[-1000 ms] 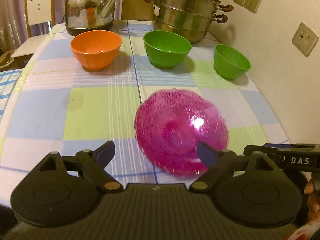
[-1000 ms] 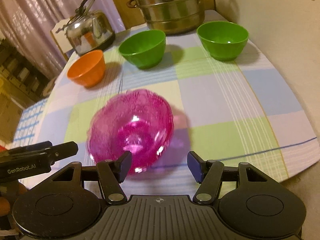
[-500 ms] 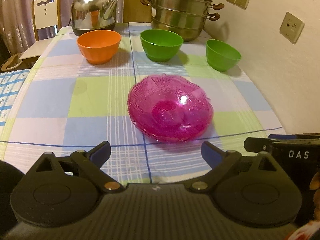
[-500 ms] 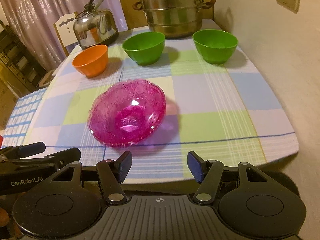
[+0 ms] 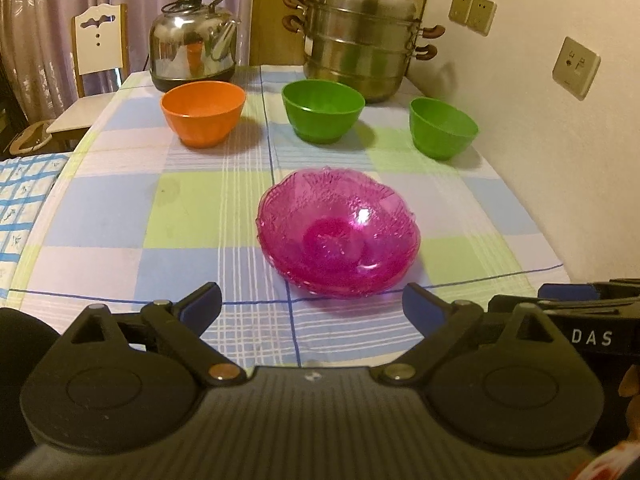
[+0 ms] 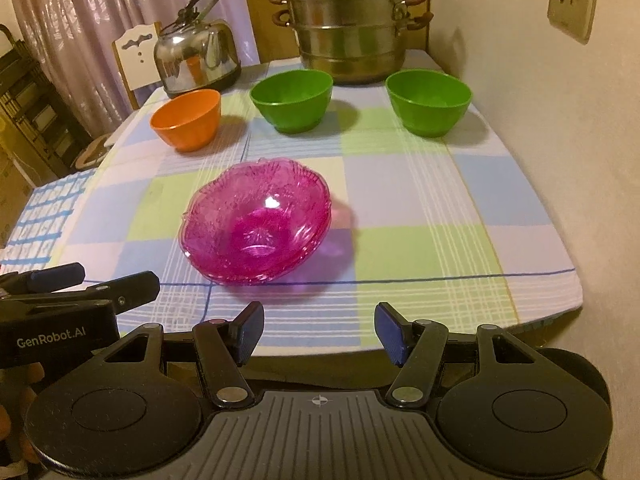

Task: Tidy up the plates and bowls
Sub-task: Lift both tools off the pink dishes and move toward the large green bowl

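Observation:
A stack of pink glass bowls (image 5: 338, 236) sits on the checked tablecloth near the front edge; it also shows in the right wrist view (image 6: 258, 222). Behind stand an orange bowl (image 5: 203, 113) (image 6: 187, 118), a large green bowl (image 5: 323, 110) (image 6: 292, 99) and a smaller green bowl (image 5: 442, 127) (image 6: 428, 101), in a row. My left gripper (image 5: 312, 308) is open and empty, just short of the pink bowls. My right gripper (image 6: 319, 328) is open and empty at the table's front edge, to the right of the pink bowls.
A steel kettle (image 5: 194, 56) and a stacked steel steamer pot (image 5: 360, 42) stand at the table's back. A wall with sockets (image 5: 576, 67) runs along the right. A white chair (image 5: 100, 46) stands at the back left.
Both grippers have pulled back from the pink bowls toward the table's front edge. The bowls now sit still on the cloth.

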